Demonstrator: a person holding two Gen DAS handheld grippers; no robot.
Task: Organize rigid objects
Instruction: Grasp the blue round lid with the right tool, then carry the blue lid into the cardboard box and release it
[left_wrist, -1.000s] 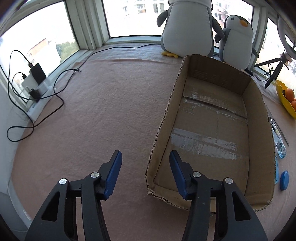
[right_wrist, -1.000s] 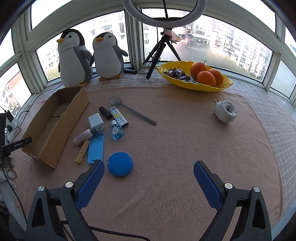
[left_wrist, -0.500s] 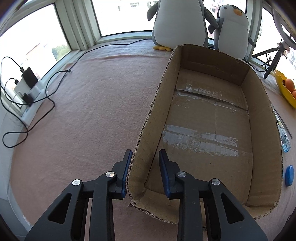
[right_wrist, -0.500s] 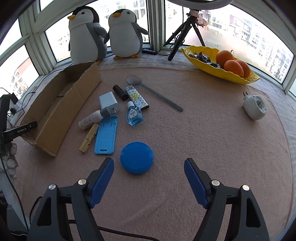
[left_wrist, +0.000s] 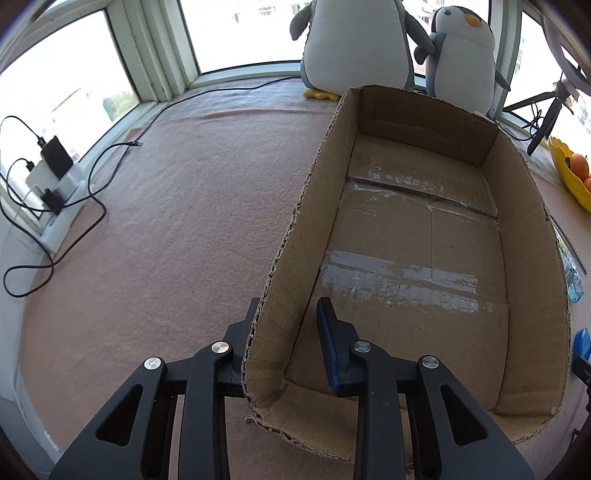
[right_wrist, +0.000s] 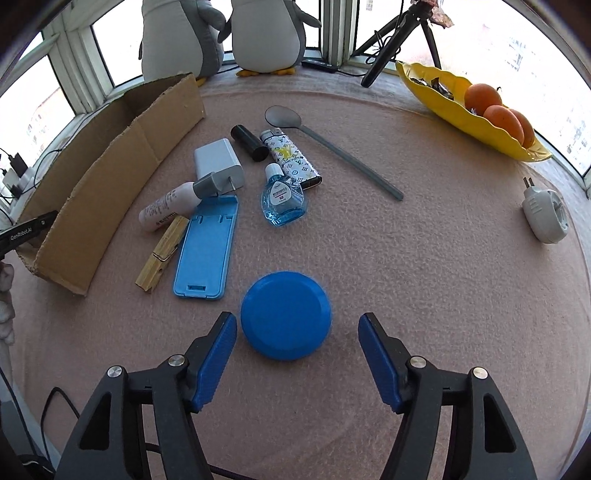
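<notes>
An empty cardboard box (left_wrist: 406, 236) lies on the pink cloth; it also shows in the right wrist view (right_wrist: 110, 173). My left gripper (left_wrist: 290, 325) straddles the box's left wall near the front corner, one finger outside, one inside, closing on it. My right gripper (right_wrist: 297, 345) is open, with a round blue lid (right_wrist: 286, 314) lying flat between its fingertips, nearer the left finger. Beyond it lie a blue phone stand (right_wrist: 207, 245), a clothespin (right_wrist: 162, 253), a white tube (right_wrist: 170, 206), a white charger (right_wrist: 218, 164), a blue bottle (right_wrist: 282, 199), a lighter (right_wrist: 291, 157), a black cylinder (right_wrist: 249, 142) and a grey spoon (right_wrist: 332, 147).
Two plush penguins (left_wrist: 369, 48) stand behind the box. A yellow fruit bowl (right_wrist: 476, 107) with oranges sits back right, a tripod (right_wrist: 399, 40) beside it. A white plug device (right_wrist: 545, 214) lies at right. Cables and chargers (left_wrist: 51, 177) run along the left window sill.
My left gripper moved forward onto the box's left wall and its jaws narrowed around it. My right gripper came down and forward so the blue lid now sits between its narrowing fingers.
</notes>
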